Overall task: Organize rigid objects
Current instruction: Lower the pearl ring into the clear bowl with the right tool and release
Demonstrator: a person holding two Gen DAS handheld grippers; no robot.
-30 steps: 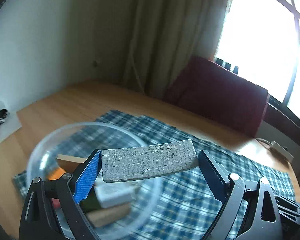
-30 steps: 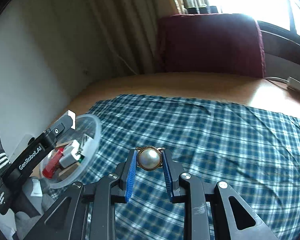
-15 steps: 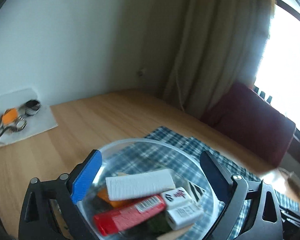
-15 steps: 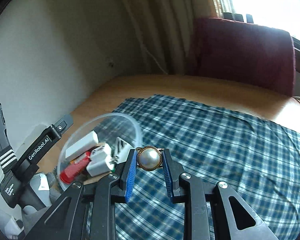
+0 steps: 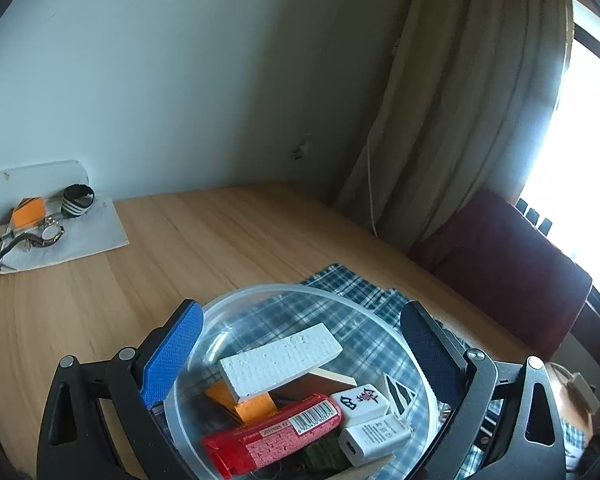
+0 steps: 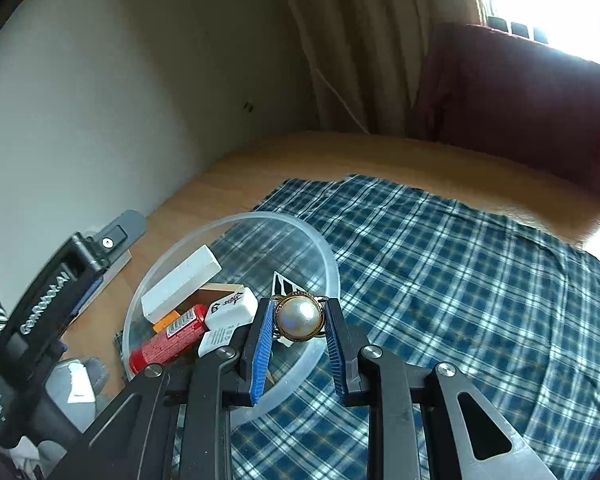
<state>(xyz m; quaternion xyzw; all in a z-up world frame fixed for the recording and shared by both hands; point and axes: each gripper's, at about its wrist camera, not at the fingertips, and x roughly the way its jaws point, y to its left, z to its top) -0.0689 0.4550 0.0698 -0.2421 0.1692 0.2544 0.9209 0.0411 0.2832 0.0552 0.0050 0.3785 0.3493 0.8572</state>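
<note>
A clear plastic bowl (image 5: 260, 296) (image 6: 332, 264) sits on the blue plaid cloth (image 6: 460, 264). In it lie a white textured block (image 5: 280, 358) (image 6: 180, 284), a red tube (image 5: 272, 440) (image 6: 168, 340), a mahjong tile (image 5: 360, 398) (image 6: 232, 304), a white charger (image 5: 374, 438) and an orange piece (image 5: 254, 406). My left gripper (image 5: 300, 344) hangs open over the bowl, nothing between its fingers. My right gripper (image 6: 299, 318) is shut on a pearl ring (image 6: 299, 317), held above the bowl's near right rim.
The wooden table (image 5: 180, 248) meets a white wall. A white board (image 5: 60, 236) at its far left holds a watch (image 5: 50, 234), an orange item and a striped roll. A dark red chair (image 5: 500, 268) and a curtain (image 5: 440, 120) stand by the bright window.
My left gripper let the white block go; it now lies in the bowl. The right gripper carried the pearl ring leftwards to the bowl's rim.
</note>
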